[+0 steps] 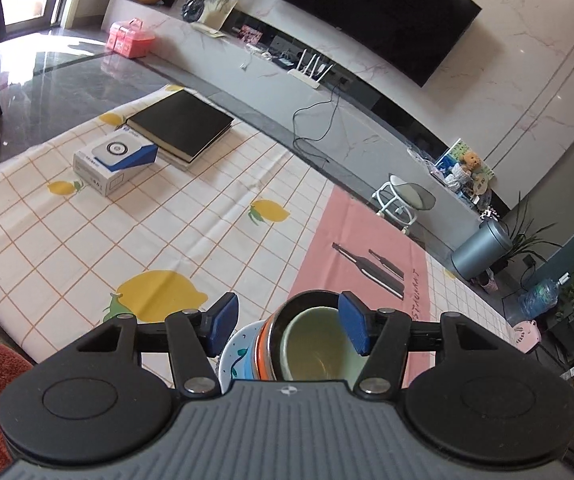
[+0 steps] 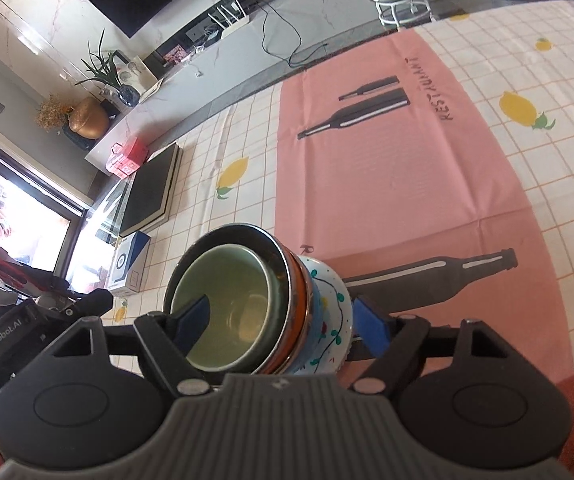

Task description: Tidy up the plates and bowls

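Right wrist: nested bowls tipped sideways (mouths leftward) between tongs.

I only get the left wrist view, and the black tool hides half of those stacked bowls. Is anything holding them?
Observer: It looks so. The right gripper appears to pinch the nested stack of ceramic bowls. One of its fingers is inside the pale green innermost bowl.
Operator: And the other?
Observer: Outside, by the white-and-blue outermost bowl with coloured dots.
Operator: Anything beside the stack?
Observer: A large black bottle print on the pink cloth mat.
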